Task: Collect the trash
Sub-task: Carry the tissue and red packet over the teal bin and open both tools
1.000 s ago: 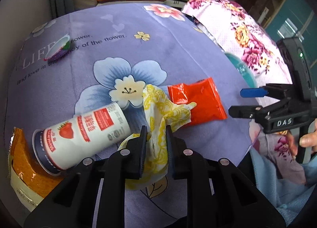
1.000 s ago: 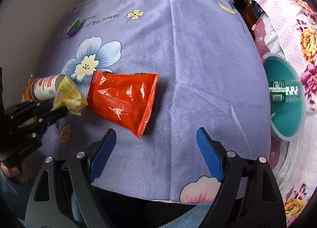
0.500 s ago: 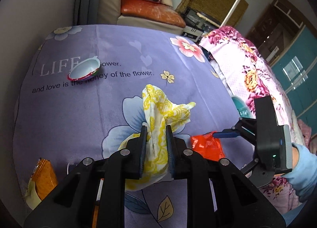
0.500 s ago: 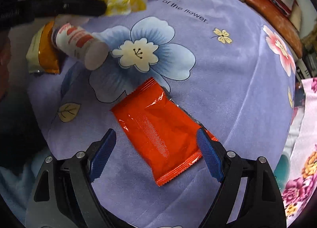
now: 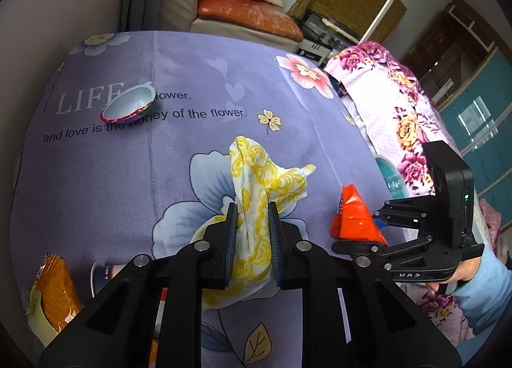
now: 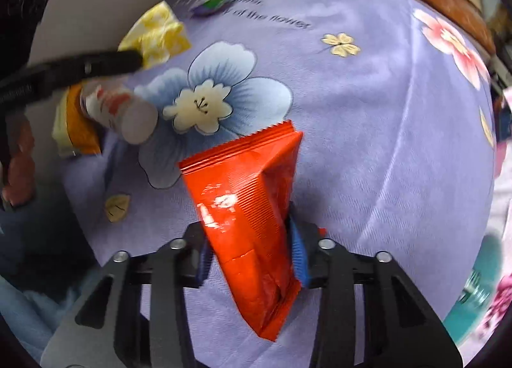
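Crinkled glossy red foil snack wrapper [image 6: 252, 224] pinched between blue pads of right gripper [image 6: 252, 256], jaws just closed in. Crumpled yellow-patterned paper napkin [image 5: 256, 189] clamped in nearly closed left gripper [image 5: 252, 237]. Beneath both, soft lilac flowered tablecloth [image 5: 198, 67], 1 small foil lid [image 5: 128, 105] near far edge.

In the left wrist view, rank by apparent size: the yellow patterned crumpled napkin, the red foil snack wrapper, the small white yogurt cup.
1. Yellow patterned crumpled napkin, largest, though nearest the camera.
2. Red foil snack wrapper and small white yogurt cup look alike; the wrapper is partly hidden by the right gripper, so unranked.
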A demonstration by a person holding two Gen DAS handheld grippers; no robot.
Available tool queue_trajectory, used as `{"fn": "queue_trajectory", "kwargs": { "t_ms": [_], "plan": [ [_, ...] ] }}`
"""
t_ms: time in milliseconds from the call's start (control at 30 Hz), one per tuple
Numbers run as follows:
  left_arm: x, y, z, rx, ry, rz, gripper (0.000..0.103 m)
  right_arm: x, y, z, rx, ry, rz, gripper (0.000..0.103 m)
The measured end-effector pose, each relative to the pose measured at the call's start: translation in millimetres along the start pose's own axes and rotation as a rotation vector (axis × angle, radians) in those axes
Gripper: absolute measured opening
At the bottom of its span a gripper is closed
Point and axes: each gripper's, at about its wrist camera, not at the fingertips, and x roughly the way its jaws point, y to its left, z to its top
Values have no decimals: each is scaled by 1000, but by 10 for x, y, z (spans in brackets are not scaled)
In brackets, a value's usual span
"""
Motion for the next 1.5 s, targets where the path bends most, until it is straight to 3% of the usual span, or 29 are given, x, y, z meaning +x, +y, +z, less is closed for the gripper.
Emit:
{"fn": "queue_trajectory", "kwargs": {
  "t_ms": [267,633,1033,1500],
  "plan": [
    [82,-358,5,54,12,-7,19,-529,-262,-286,216,-168,-22,29],
    [408,-1181,106,164,48,-35,19,-957,-732,-566,421,-294,-24,29],
    [1044,-2290,177,286,127,-94,19,-1406,-1488,-1393,661,-433,-88,29],
    [1731,-3255,102,396,233,-125,19,-1678,-2269,-2123,853,-502,-132,30]
  ]
}}
